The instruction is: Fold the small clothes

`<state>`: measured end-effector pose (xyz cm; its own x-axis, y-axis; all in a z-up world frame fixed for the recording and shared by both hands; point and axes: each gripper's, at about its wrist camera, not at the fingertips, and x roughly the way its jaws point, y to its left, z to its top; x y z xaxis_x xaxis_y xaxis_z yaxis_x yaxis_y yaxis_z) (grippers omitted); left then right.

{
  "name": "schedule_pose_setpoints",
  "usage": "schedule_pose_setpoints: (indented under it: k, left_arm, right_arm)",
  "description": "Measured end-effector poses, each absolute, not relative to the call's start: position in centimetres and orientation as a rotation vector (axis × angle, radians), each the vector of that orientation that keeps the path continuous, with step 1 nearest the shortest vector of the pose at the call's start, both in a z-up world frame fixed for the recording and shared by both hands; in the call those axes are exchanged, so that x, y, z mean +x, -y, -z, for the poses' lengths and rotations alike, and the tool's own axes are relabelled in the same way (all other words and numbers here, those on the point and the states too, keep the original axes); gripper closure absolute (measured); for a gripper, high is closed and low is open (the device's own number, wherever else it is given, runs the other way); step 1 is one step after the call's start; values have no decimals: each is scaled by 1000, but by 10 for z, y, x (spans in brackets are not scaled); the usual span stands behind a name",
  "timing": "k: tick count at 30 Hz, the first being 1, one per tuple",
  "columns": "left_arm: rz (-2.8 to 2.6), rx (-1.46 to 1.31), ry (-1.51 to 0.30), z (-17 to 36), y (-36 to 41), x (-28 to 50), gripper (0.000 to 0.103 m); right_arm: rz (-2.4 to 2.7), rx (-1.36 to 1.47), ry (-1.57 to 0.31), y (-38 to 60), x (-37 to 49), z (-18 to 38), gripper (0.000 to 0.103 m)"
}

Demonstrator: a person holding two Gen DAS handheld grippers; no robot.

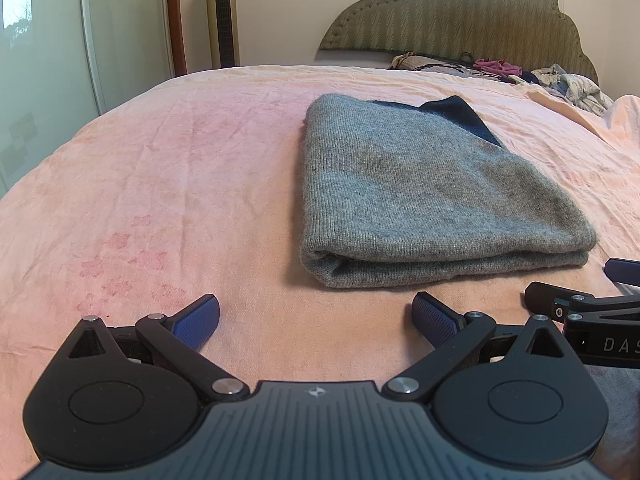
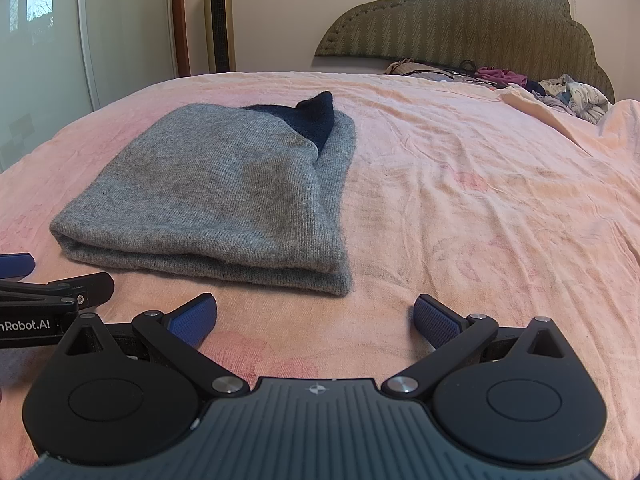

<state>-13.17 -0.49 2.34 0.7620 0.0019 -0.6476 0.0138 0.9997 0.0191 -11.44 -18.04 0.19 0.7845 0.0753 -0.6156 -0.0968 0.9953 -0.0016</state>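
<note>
Pink bed (image 1: 160, 168); folded grey knit (image 1: 420, 200)

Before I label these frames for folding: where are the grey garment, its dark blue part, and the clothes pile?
grey garment (image 1: 420, 184), left wrist view, top folded layer.
dark blue part (image 2: 316, 118), right wrist view, raised far corner.
clothes pile (image 2: 576, 98), right wrist view, pale crumpled fabric.

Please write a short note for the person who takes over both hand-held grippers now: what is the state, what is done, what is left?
Left hand-held gripper: open, empty, low over the pink bedsheet, short of the near edge of the grey sweater.
Right hand-held gripper: open, empty, beside the left one, the sweater ahead to its left.
Done: the sweater lies folded in a flat stack; a dark blue part sticks out at the far end.
Left: perhaps tuck in that part. A pile of clothes near the headboard looks unfolded.
</note>
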Motion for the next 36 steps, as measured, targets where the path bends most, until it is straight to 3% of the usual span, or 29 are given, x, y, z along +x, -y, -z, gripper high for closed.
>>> schedule_pose_setpoints:
  k: [36]
  left_arm:
    - [15, 21, -718, -24, 5, -132, 0]
  right_arm:
    - [-93, -30, -663, 180, -115, -2, 0]
